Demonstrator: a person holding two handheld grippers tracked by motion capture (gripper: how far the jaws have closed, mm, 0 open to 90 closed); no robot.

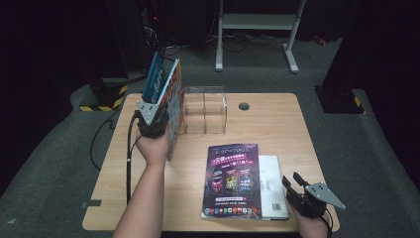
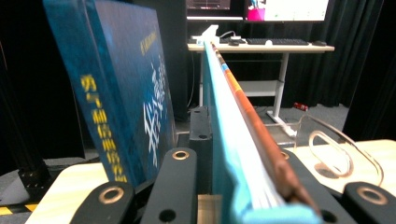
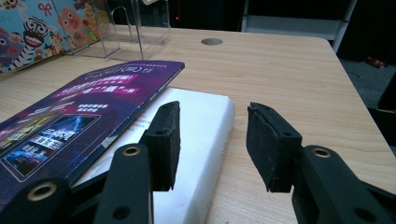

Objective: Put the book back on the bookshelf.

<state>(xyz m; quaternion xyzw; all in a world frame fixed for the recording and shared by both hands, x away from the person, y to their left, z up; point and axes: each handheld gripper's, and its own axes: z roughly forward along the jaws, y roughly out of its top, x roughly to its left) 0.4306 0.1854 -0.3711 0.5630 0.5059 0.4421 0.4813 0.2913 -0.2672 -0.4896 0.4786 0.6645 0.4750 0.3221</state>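
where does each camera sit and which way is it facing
High view: above the person's side, facing forward and down on the table; both forearms, left claw and right claw show.
Left gripper view: on the left claw, looking along the clamped picture book.
Right gripper view: on the right claw, facing across the white book.
Both gripper views share the clear holder.

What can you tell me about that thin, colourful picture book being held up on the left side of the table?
The thin colourful cartoon-covered picture book stands upright on its lower edge on the light wooden table, just left of the clear acrylic holder. The left gripper is shut on it. Its cover shows cartoon animals; from the gripper's own camera it shows a turquoise face, white page edges and an orange-brown spine edge. A thicker blue book leans beside it.
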